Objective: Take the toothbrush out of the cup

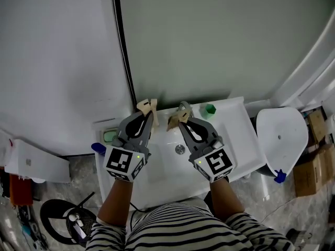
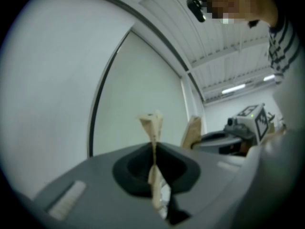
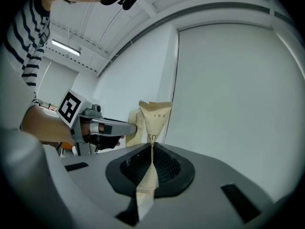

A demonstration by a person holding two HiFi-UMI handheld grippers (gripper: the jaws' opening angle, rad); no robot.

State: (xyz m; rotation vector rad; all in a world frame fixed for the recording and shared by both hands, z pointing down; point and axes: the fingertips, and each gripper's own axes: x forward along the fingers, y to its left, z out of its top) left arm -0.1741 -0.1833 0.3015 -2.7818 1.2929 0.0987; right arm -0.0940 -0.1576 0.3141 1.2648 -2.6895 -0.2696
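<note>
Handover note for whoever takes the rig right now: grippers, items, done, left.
Left gripper: shut on a tan paper piece.
Right gripper: shut on a tan printed sachet.
Both are held level above the sink.
Small green container, likely the cup, sits at the sink's back edge.
Done: no toothbrush in view, cannot tell.
Left: free a gripper, take the toothbrush out.

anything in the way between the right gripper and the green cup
Nothing visible lies between right gripper and green cup, but its jaws are shut on a beige packet; no toothbrush shows.
</note>
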